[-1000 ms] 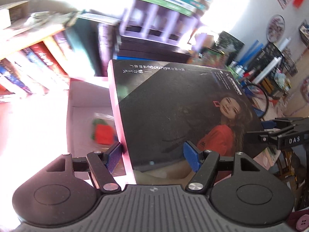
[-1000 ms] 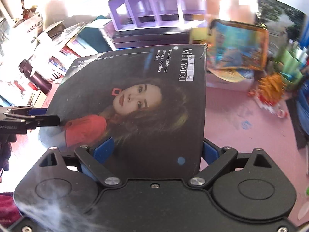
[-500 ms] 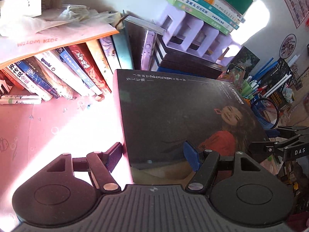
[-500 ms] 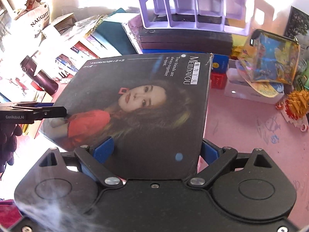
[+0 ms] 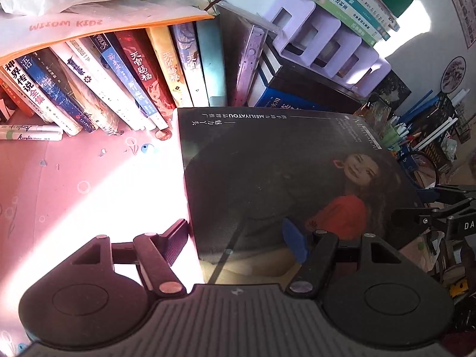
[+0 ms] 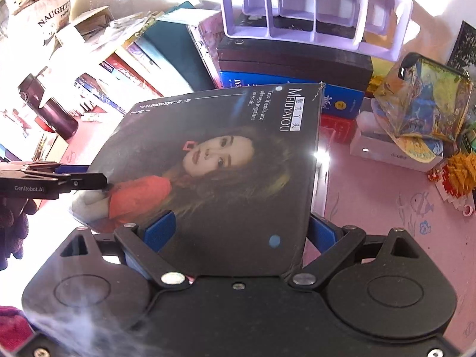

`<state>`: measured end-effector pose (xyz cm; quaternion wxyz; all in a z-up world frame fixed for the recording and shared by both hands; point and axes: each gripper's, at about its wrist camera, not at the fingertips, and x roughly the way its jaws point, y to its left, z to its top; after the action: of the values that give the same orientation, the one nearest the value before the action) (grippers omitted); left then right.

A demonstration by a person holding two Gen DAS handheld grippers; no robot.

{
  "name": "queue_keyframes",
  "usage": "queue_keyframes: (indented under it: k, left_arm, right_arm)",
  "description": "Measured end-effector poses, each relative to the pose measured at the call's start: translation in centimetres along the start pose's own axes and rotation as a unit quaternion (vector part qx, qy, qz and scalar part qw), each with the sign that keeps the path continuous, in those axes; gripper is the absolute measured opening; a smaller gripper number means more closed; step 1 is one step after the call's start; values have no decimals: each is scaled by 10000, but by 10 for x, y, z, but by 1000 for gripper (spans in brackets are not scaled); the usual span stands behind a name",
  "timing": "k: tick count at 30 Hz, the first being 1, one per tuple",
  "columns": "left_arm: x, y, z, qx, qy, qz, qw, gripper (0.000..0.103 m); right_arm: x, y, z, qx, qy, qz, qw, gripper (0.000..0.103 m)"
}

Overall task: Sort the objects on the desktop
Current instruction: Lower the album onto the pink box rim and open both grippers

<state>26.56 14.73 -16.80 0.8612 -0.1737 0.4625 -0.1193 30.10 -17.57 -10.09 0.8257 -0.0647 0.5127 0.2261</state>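
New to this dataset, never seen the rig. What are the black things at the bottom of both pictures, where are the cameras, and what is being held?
No robot arm: a person carries a two-finger gripper in each hand, with a fisheye camera on each looking along its fingers. The left gripper and right gripper both clamp one black box with a portrait on its lid. Each view shows the other gripper at the box's far edge. Below is a pink desk, with a row of books and a purple organizer behind.

Pink desk (image 5: 74, 184), leaning books (image 5: 139, 80), acrylic markers (image 5: 29, 133), purple bottle (image 6: 49, 107)
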Motion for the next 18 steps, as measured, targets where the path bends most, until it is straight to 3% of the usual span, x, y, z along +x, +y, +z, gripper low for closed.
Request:
queue_keyframes:
  k: [7,12,18]
  left_arm:
    - [5,-11,-2,229,-8,89,9997,69]
    - [10,-31,-1,778,44,411,9961,69]
    - [13,-36,-1,816,42,471,9955,69]
  right_arm:
    - [5,-10,-6,132,58,13,9999,95]
    - [3,-15,-8,167,3,32,9999,95]
    - [3,-22,-11,261,-20,60,9996,95]
